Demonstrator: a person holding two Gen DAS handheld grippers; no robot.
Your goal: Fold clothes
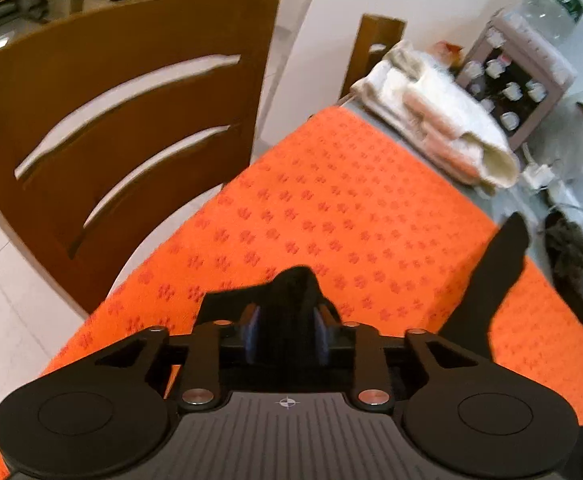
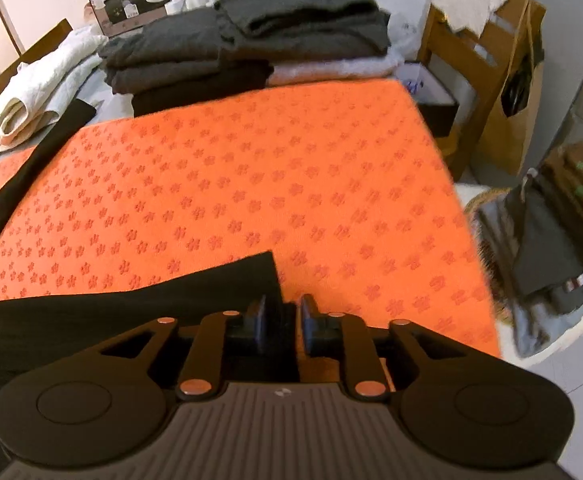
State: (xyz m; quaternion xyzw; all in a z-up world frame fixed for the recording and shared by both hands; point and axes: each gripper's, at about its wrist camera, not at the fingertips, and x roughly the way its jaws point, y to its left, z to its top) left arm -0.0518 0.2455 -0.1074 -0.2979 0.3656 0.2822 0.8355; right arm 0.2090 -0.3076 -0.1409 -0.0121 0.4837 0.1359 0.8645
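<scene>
Left tongs: partly open — a fold of the black garment sits between the pads, grip unclear.
Right tongs: narrow gap, black garment at lower left — grip unclear.
Bench: orange cloth.

Warm, fairly bright indoor light. Both fisheye views bend strongly at the dark-cornered edges. Motion blur smears the wooden chair and the clutter at the right edge of the right view; the orange cloth stays sharper.
</scene>
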